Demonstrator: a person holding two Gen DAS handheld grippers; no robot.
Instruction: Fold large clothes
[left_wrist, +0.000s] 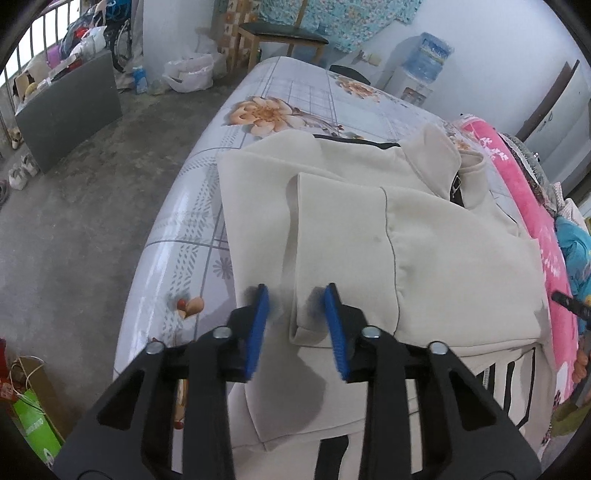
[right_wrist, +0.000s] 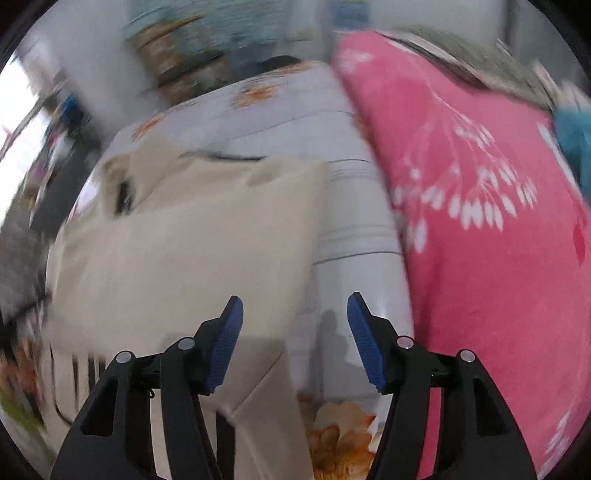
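Lying under both spread, empty tongs — left (left_wrist: 295, 295), right (right_wrist: 294, 306) — cream garment (left_wrist: 369, 229).

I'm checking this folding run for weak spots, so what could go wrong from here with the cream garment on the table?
The left gripper is open over the folded sleeve end; closing there may pinch only that layer and drag the fold on the cream garment apart. The striped hem lies at the table's near edge and could slide off. The right gripper, blurred, is open beside the pink blanket and might snag it.
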